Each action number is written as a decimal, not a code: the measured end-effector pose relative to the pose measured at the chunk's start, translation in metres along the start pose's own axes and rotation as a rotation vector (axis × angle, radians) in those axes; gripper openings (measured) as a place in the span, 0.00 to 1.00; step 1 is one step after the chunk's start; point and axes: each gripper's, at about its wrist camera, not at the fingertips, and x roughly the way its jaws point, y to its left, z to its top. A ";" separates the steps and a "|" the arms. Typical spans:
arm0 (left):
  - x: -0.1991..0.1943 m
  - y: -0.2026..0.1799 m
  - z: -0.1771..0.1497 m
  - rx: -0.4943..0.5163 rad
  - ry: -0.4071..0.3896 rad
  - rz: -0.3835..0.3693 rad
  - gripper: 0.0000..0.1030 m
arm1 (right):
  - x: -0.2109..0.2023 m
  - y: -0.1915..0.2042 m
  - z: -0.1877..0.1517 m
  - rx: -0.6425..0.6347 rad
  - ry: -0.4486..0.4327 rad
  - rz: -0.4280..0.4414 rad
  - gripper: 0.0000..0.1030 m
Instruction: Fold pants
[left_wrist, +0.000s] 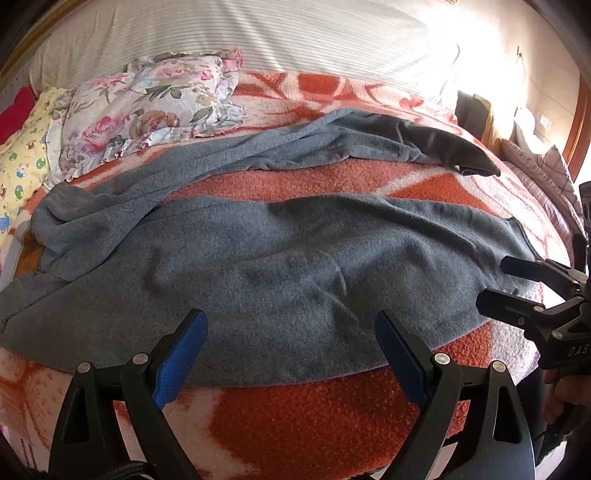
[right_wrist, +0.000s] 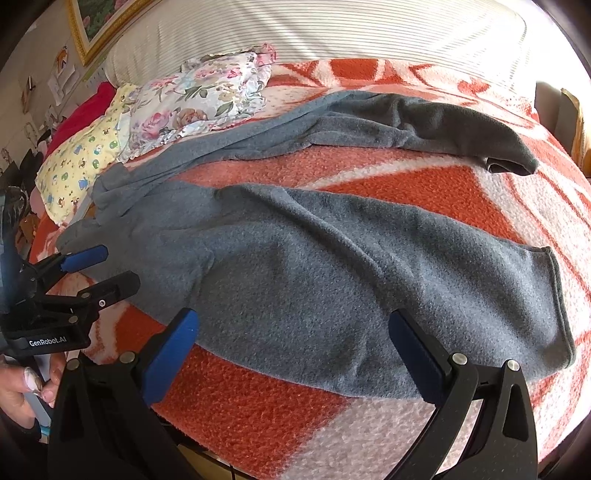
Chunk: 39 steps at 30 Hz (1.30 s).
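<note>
So the grey fleece pants (left_wrist: 280, 266) are spread out on the bed, lying on an orange-and-white blanket (left_wrist: 314, 417). The two legs are splayed apart in a V: the near leg (right_wrist: 369, 295) runs along the near edge of the bed and lies mostly flat with a few soft wrinkles, its hem (right_wrist: 557, 295) toward the right side. The far leg (right_wrist: 369, 125) stretches across the middle of the bed, more bunched up and twisted, with its end (right_wrist: 509, 162) curling over so the darker inside shows. They join toward the left side of the bed, where the fabric is rumpled; I think that's the waist end, but it's too crumpled to be sure.

The left gripper (left_wrist: 291, 354) hangs just above the near edge of the near leg, jaws spread wide, nothing between them. The right gripper (right_wrist: 295, 354) is in the same boat further right along that leg, jaws wide apart and holding nothing. Each one shows up at the edge of the other's camera, also gaping.

Toward the far-left corner there's a floral pillow (left_wrist: 155, 107) just beside the far leg, and a yellow cartoon-print pillow (right_wrist: 85, 162) next to it.
</note>
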 end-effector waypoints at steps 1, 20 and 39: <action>0.001 0.000 0.000 0.001 0.003 0.001 0.90 | 0.000 -0.001 0.001 0.003 0.000 -0.001 1.00; 0.025 0.002 0.030 0.003 0.040 -0.083 0.90 | -0.008 -0.056 0.018 0.125 -0.046 0.028 1.00; 0.086 -0.005 0.143 0.092 0.043 -0.142 0.90 | -0.026 -0.166 0.132 0.172 -0.172 -0.051 1.00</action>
